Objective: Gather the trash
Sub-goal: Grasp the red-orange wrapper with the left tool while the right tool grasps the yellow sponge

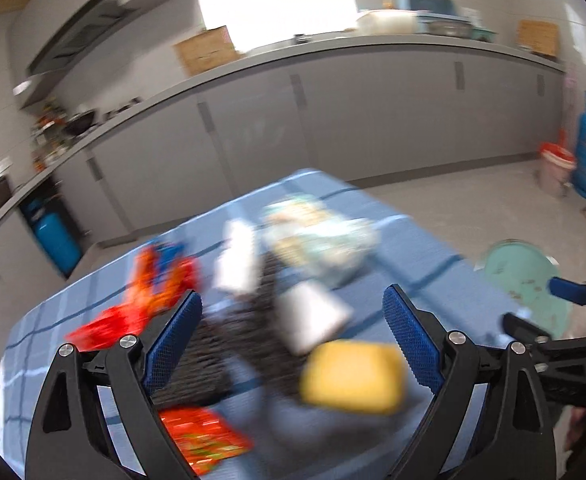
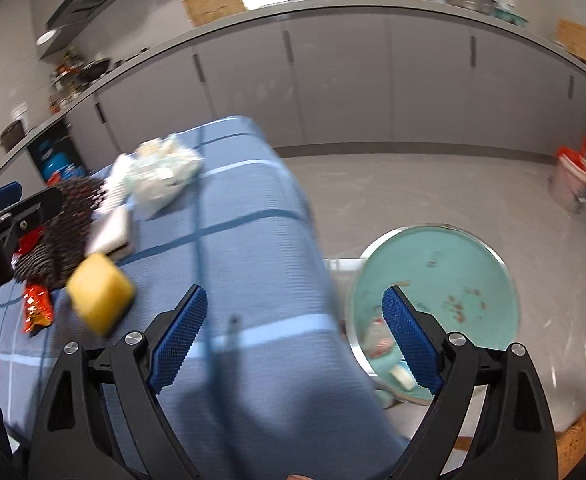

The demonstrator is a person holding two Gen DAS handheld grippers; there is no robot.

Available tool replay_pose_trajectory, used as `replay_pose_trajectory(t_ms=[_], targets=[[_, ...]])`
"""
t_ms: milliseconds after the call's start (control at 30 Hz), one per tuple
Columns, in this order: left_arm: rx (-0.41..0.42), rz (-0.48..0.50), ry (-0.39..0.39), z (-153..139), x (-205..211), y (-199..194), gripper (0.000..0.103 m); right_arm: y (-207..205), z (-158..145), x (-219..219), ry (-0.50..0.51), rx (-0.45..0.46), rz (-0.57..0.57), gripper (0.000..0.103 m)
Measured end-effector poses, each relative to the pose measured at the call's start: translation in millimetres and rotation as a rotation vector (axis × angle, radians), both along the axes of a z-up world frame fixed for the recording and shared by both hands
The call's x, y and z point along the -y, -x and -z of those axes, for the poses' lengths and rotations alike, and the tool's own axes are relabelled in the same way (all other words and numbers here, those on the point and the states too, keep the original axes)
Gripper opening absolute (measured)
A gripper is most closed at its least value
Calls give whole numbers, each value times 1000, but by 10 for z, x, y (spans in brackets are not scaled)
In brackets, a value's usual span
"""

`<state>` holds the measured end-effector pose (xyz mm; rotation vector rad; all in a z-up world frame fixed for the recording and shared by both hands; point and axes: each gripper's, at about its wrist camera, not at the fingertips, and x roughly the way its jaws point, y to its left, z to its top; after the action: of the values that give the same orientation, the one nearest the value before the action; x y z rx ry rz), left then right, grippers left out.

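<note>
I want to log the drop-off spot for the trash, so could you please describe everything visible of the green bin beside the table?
The bin is round, pale green inside with a bright metal-looking rim, standing open on the floor at the right edge of the blue-clothed table. Small brownish specks dot its inner wall, and blurred scraps, whitish and reddish, lie at the bottom. The open right gripper hangs above the table edge beside it, touching nothing.

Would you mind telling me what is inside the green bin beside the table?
The green bin holds a few scraps near its bottom, pale and reddish, too blurred to name. The right gripper covers its near side, so anything there stays hidden.
</note>
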<state>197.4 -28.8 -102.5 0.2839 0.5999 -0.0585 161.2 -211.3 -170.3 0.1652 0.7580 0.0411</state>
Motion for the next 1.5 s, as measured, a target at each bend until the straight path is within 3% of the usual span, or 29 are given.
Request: replay_pose_trajectory(t_ms=[167, 267, 400, 600, 667, 733, 767, 833, 1033, 1233, 1367, 1500], targets=[[76, -185, -32, -171, -705, 1, 92, -18, -79, -373, 23, 11, -76, 90], [79, -263, -21, -201, -1064, -72, 94, -58, -132, -565, 29, 14, -118, 92], [20, -283, 71, -109, -1376, -229, 94, -103, -194, -773, 40, 21, -170, 93], [-58, -247, 144, 170, -1419, -375, 94, -185, -209, -1016, 62, 25, -212, 95], [-69, -254, 155, 231, -1430, -385, 87, -211, -189, -1059, 74, 19, -218, 95], [-86, -240, 176, 267, -1456, -386, 53, -222, -177, -1089, 84, 14, -222, 95], [-92, -235, 179, 275, -1460, -387, 46, -233, -169, -1100, 87, 11, -224, 95], [-95, -227, 182, 277, -1468, -364, 21, -260, -149, -1128, 88, 4, -233, 95], [-55, -235, 200, 132, -1581, -249, 16, -375, -97, -1263, 84, -7, -291, 95], [41, -254, 169, -169, -1654, -50, 16, -427, 20, -1364, 85, -40, -355, 92], [71, -244, 154, -256, -1612, 29, 15, -415, 81, -1419, 92, -61, -385, 65], [71, -224, 159, -268, -1547, 68, 15, -336, 44, -1429, 114, -43, -388, 61]])
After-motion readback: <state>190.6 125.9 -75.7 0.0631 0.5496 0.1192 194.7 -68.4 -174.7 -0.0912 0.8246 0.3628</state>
